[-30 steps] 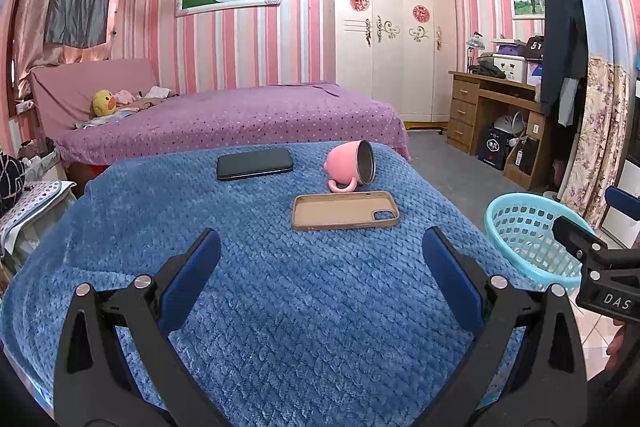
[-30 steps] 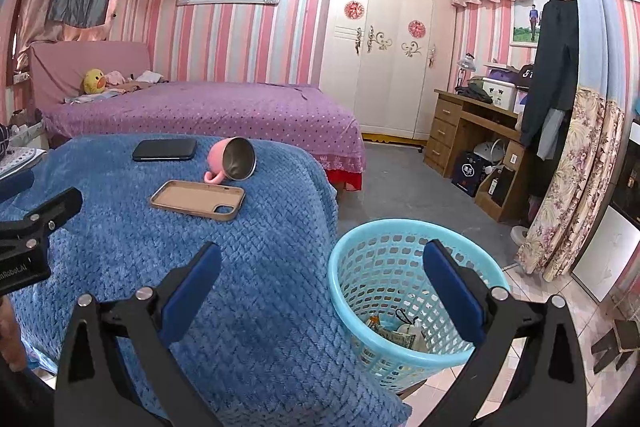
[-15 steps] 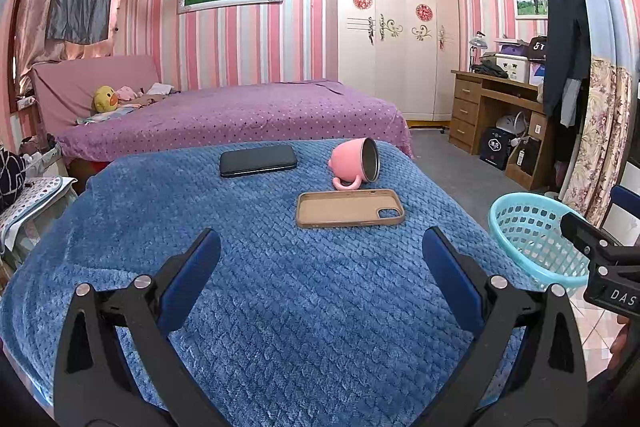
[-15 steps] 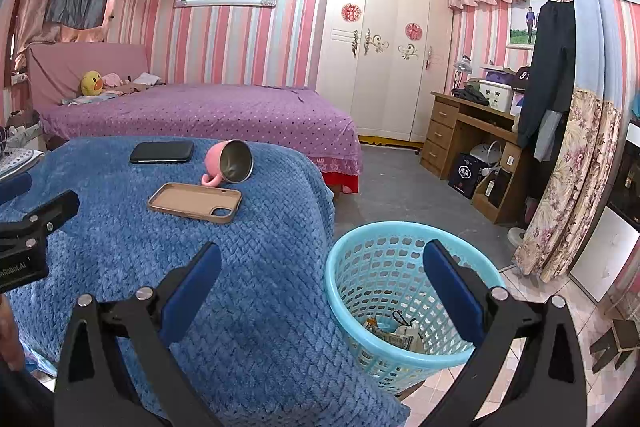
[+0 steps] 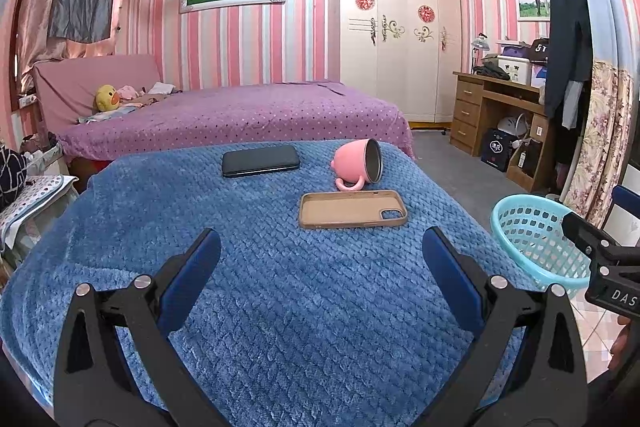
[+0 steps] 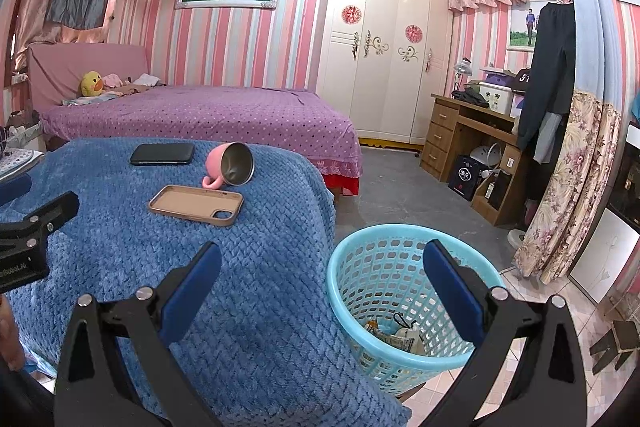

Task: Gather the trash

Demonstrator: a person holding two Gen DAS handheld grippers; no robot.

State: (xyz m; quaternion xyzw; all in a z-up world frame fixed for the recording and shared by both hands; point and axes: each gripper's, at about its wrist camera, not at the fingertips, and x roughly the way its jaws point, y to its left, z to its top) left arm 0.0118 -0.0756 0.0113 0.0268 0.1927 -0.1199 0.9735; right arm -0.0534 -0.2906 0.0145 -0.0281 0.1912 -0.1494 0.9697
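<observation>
While both jaws stand wide apart and empty, the left gripper (image 5: 320, 259) occupies the lower frame over the blue blanket (image 5: 280, 307); the right gripper (image 6: 320, 271) frames the trash basket (image 6: 360, 267), scraps (image 6: 400, 333) at lower right.

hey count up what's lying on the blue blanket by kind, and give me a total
Phone: 1
Phone case: 1
Pink mug, tipped on its side: 1
Total on the blue blanket: 3
</observation>
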